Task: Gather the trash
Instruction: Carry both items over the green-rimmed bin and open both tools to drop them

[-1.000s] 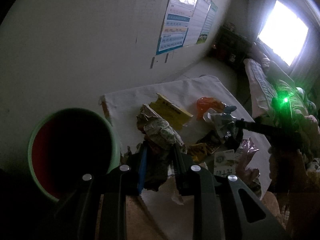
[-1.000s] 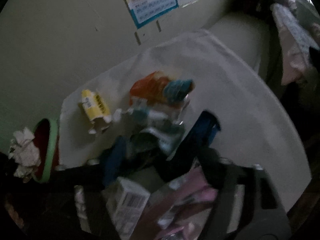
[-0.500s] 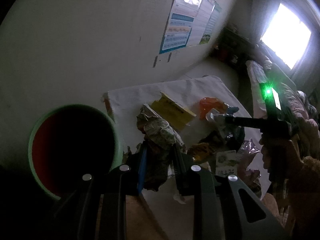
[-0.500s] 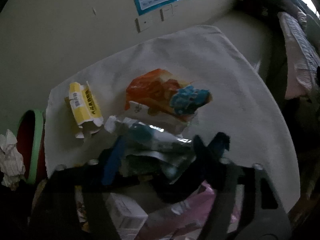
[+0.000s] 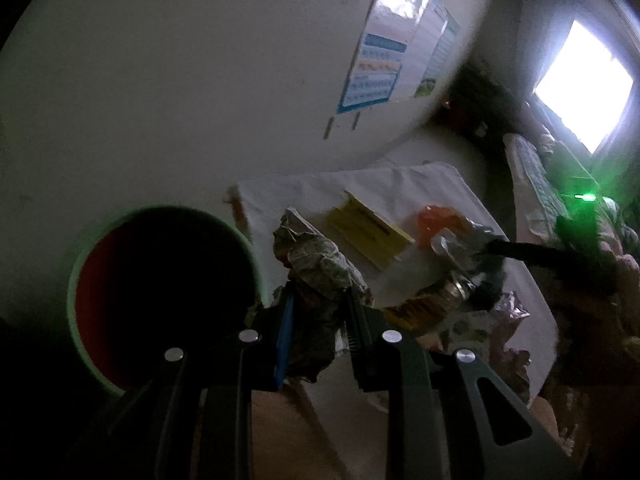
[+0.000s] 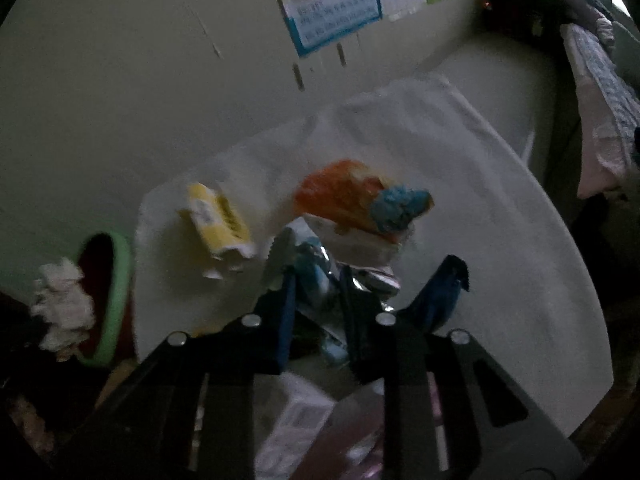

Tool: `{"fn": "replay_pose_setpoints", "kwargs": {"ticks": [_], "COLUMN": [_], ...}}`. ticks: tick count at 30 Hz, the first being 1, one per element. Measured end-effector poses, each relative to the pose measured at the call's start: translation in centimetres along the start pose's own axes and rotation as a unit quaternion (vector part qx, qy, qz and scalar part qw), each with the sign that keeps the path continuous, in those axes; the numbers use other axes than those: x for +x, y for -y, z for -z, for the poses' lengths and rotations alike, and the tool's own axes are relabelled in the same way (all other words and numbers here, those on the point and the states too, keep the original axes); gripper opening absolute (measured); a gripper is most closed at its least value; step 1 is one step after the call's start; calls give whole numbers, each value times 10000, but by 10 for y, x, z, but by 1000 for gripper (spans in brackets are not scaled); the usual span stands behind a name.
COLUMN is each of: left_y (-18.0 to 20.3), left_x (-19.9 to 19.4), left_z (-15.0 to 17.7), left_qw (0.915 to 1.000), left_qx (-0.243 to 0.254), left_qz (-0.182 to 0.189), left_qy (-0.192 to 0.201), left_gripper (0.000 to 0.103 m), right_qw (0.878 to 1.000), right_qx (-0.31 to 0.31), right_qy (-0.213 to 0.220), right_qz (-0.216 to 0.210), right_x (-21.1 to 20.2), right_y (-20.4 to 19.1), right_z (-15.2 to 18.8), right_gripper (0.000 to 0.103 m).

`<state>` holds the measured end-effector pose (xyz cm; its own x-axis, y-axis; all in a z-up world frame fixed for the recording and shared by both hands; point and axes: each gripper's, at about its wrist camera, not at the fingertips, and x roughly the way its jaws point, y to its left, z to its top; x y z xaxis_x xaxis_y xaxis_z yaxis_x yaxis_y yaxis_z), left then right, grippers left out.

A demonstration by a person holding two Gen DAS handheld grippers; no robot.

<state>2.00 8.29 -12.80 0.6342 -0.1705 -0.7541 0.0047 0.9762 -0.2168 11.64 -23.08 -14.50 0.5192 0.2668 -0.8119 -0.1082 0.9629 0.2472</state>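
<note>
- A dim room: a pale wall carries a blue-bordered poster, a bright window glows at 2 o'clock in the left wrist view, and a white cloth covers the bench.
- A green-rimmed bin with a red inside stands off the cloth's edge, at 9 o'clock in the left wrist view.
- The left tool is clenched on a crumpled paper wad, just beside the bin's rim, at its 3 o'clock.
- The right tool has just been closing and now grips a silvery foil wrapper, with the pads pressed on it, at the near end of the trash pile.
- Loose trash on the cloth: a yellow carton at 10 o'clock of the right tool, and an orange wrapper with a blue crumple touching it at 12 o'clock.
- A white box and pinkish packaging lie blurred under the right tool.
</note>
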Motion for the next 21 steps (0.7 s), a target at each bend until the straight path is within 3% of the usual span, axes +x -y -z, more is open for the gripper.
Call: {"fn": "replay_pose_setpoints", "kwargs": {"ticks": [5,11,17,21], "left_y": [-35,-80,-110,-124], "left_x": [-3,-4,-1,4], "left_z": [-4,3,11,18], "left_qw": [9992,9962,9936,9925], "left_qx": [-314,-543,-610,-711], "left_qz": [-238,-683,-955,-982], "left_qy": [99,60,-32,-121], "left_gripper": [22,22,24,24], "right_qw": [9970,9862,9777,9751], "right_qx": [-401,-719,-1001,-1170], "right_qy": [242,-38,-490,-717], "right_qz": [-618,-1489,-1780,-1743], "right_x": [-23,0,40,62], "right_y": [-65,-156,-225,-254], "right_z": [0,-1,7,12], "right_gripper": [22,22,22,23]}}
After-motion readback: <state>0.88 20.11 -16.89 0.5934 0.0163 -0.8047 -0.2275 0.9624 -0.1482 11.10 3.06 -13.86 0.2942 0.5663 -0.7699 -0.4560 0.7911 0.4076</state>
